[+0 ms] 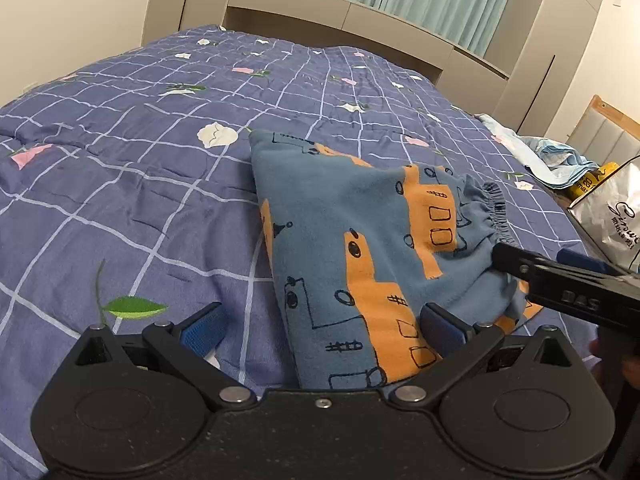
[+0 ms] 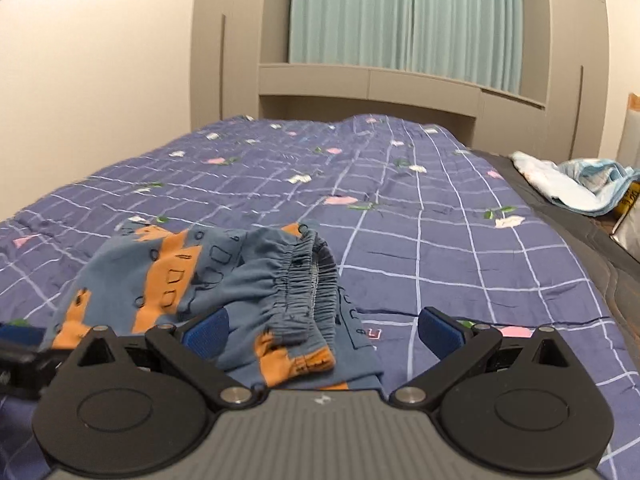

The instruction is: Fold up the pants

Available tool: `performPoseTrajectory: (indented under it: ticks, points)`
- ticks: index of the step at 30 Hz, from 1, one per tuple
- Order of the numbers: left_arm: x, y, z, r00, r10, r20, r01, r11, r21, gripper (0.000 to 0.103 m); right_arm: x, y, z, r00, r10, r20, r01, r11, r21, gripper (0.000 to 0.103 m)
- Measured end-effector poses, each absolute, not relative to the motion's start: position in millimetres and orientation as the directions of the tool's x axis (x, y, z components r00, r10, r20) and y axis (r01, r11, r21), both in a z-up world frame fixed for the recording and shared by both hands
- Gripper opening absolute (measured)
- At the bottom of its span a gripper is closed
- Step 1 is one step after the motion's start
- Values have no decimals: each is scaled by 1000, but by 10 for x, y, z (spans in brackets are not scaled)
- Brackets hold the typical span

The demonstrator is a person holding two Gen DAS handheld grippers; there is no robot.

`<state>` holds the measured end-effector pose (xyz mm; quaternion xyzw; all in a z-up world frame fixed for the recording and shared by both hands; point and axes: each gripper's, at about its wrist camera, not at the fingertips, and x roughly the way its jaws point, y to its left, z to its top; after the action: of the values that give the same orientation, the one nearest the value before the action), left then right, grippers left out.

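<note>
Pants [image 1: 360, 248] bunched on bed [image 1: 120, 184], straight ahead of left hand-held gripper [image 1: 320, 324], long axis running away. Jaws spread wide, nothing pinched. Right hand-held gripper [image 2: 324, 332] also spread, waistband [image 2: 308, 280] right in front, so equally close tbh.

One pants [image 1: 360, 248], two grippers: left [image 1: 320, 328], right [image 2: 324, 330]; one quilt [image 1: 120, 200].

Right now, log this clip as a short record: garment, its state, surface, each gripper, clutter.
garment: pants, blue with orange print
state: folded into a bundle, waistband on the right side
surface: quilt, blue grid with flowers
left gripper: jaws open, at the near edge of the pants, gripping nothing
right gripper: jaws open, by the waistband, gripping nothing
clutter: pale blue cloth at the bed's right edge
</note>
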<state>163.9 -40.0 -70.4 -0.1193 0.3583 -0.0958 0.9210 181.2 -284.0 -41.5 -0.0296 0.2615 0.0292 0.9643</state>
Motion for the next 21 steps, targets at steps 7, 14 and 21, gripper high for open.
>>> performPoseTrajectory:
  ticks: [7,14,21]
  points:
    - [1644,-398,-697,723,-262,-639,91,953,-288,102,1836,-2903,-606,838,33,-544,-41,999,-4,103]
    - [1644,-401,-707,720,-261,-643,87,953,-289,102,1838,-2941,-637,835,45,-548,-43,999,17,103]
    - [1648,-401,-701,721,-259,-643,85,954,-288,102,1845,-2927,-647,834,43,-549,-43,999,14,103]
